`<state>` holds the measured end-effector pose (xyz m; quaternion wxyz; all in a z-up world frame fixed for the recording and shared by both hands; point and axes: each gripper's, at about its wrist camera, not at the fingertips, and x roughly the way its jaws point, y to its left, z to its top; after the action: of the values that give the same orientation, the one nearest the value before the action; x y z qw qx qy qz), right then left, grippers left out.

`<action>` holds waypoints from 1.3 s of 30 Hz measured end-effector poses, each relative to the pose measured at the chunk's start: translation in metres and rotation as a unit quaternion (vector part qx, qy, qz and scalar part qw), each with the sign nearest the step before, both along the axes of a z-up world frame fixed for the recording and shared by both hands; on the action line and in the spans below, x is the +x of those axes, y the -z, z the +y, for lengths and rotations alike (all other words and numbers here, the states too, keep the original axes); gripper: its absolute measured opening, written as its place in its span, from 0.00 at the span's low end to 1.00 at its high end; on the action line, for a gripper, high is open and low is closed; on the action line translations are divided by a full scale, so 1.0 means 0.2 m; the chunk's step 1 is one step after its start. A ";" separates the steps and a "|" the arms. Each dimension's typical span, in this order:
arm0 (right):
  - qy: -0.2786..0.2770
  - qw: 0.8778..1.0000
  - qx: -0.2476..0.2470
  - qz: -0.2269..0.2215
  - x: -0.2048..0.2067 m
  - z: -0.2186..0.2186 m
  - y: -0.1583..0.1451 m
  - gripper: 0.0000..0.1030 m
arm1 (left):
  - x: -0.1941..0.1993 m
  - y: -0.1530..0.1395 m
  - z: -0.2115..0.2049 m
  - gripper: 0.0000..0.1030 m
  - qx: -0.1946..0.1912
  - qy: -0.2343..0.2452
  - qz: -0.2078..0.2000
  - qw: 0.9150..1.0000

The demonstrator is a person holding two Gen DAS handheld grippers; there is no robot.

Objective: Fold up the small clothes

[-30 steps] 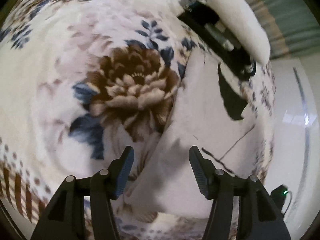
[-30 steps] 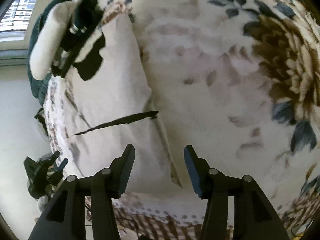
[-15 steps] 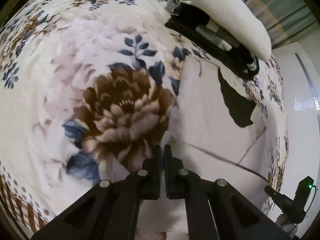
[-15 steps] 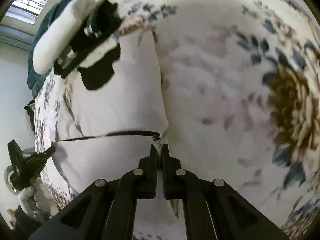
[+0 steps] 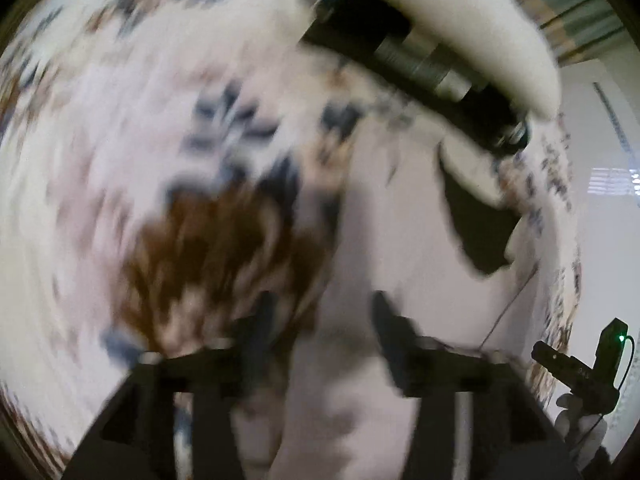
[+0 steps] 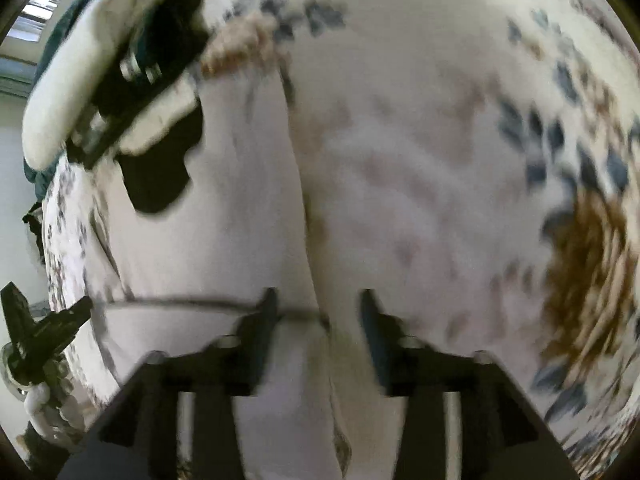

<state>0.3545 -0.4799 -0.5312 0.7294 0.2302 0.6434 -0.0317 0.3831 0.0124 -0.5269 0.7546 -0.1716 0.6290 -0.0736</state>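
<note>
A pale white garment (image 5: 404,216) lies flat on a floral bedspread (image 5: 120,128); it has a dark patch (image 5: 476,224) near its far end. My left gripper (image 5: 320,332) is open over the garment's left edge, holding nothing. In the right wrist view the same garment (image 6: 224,216) shows a dark fold line (image 6: 180,303) across it, and my right gripper (image 6: 316,330) is open over its right edge, empty. Both views are motion-blurred.
A gloved hand with the other gripper (image 5: 424,60) rests at the garment's far end; it also shows in the right wrist view (image 6: 132,76). A black device with a green light (image 5: 592,364) sits at the bed's right edge. White floor (image 5: 600,240) lies beyond.
Half a second ago both grippers were shut on the garment's near edge. Now both have opened and let the cloth go, and the garment lies folded over.
</note>
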 end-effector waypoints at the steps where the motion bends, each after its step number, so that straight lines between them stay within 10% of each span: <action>1: -0.003 1.000 -0.004 -0.005 0.06 0.00 -0.01 0.52 | 0.06 -0.02 -0.02 0.57 0.002 0.005 -0.012 1.000; 13: -0.083 0.994 -0.075 -0.008 0.86 0.16 0.09 0.56 | 0.65 0.18 -0.56 0.57 0.121 0.184 -0.040 0.975; 16: -0.105 0.992 -0.070 0.020 0.93 0.22 0.18 0.54 | 0.67 0.20 -0.61 0.03 0.125 0.206 -0.049 0.969; 17: -0.114 0.990 -0.078 0.018 0.93 0.25 0.19 0.49 | 0.67 0.19 -0.62 0.03 0.125 0.207 -0.054 0.969; 19: -0.124 0.988 -0.086 0.013 0.93 0.28 0.18 0.06 | 0.65 0.15 -0.62 0.02 0.116 0.208 -0.068 0.969; 31: -0.112 0.989 -0.044 -0.086 0.42 0.35 -0.36 0.06 | 0.17 -0.40 -0.36 0.02 0.038 0.133 -0.134 0.981; 39: -0.098 0.994 -0.019 -0.041 -0.33 0.38 -0.36 0.06 | -0.47 -0.37 -0.13 0.02 0.027 0.083 -0.057 0.995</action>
<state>0.2886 -0.4037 -0.4600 0.7592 0.1534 0.6314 0.0373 0.2895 -0.0129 -0.4533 0.7849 -0.0939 0.5989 -0.1282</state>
